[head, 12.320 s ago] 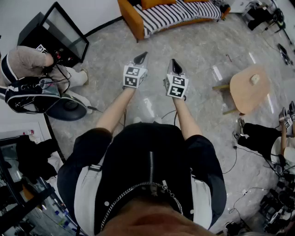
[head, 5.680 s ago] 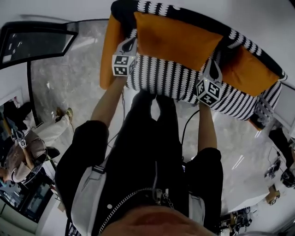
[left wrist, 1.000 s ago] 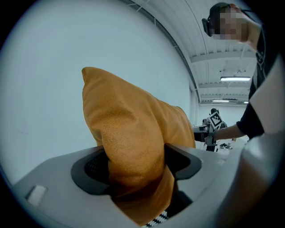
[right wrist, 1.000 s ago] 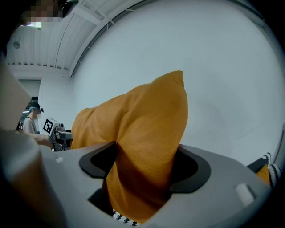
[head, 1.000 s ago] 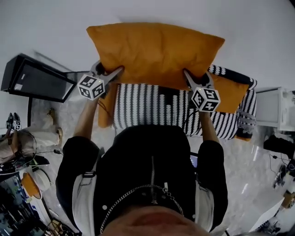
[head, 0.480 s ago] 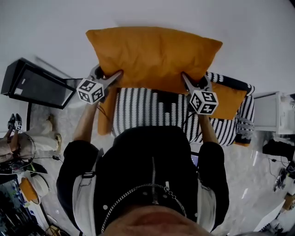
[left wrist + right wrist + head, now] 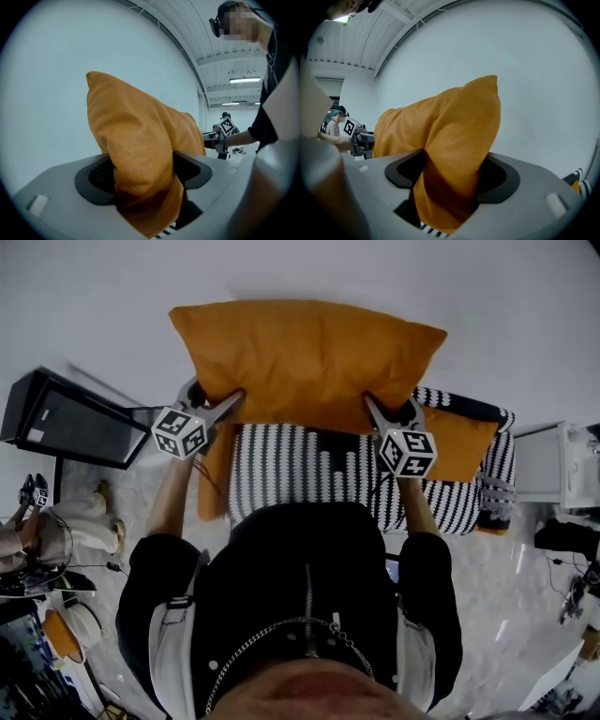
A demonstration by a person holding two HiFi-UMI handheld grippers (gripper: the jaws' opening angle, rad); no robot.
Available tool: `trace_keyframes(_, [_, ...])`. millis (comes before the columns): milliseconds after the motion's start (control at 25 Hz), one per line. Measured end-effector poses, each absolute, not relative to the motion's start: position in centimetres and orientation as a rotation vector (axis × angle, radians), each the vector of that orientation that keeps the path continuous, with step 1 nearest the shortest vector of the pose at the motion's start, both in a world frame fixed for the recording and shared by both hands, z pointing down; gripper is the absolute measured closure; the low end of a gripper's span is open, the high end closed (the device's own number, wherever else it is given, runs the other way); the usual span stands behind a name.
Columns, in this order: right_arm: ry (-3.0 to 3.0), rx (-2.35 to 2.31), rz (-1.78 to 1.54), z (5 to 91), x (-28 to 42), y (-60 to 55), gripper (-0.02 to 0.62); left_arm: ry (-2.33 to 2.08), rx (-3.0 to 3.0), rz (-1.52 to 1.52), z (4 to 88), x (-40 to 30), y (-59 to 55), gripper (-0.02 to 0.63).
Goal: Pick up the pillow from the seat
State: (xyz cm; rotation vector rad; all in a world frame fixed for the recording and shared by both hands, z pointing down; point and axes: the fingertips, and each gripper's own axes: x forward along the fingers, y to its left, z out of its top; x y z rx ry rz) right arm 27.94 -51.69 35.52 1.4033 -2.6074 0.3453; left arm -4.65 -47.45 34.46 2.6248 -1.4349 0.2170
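Pillow (image 7: 305, 357) still up off seat (image 7: 300, 470), L tongs (image 7: 236, 397) & R tongs (image 7: 368, 401) pinching its lower corners.

I can't make out either tool's tips: the pillow (image 7: 305, 357) swallows the ends of the left gripper (image 7: 230, 401) and the right gripper (image 7: 368, 404). Just right of the right gripper, its cube (image 7: 406, 453) covers part of a second orange cushion (image 7: 466, 439). Below both tools, the person's torso (image 7: 305, 587) hides the striped seat's (image 7: 300, 465) near edge.

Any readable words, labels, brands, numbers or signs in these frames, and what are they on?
None can be read.
The left tool and right tool carry cubes with only black-and-white square patterns, no letters.
The orange pillow and striped seat show no print.
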Motion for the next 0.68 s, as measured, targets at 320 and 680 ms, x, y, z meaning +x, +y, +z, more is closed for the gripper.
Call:
trace_keyframes(320, [-2.607, 1.403, 0.348, 35.8, 28.0, -51.1, 0.25, -1.439, 2.62, 0.211, 34.7, -4.6, -46.8, 0.23])
trace_keyframes(680, [-2.597, 1.399, 0.361, 36.5, 27.4, -50.3, 0.25, -1.436, 2.607, 0.222, 35.4, -5.3, -46.1, 0.23])
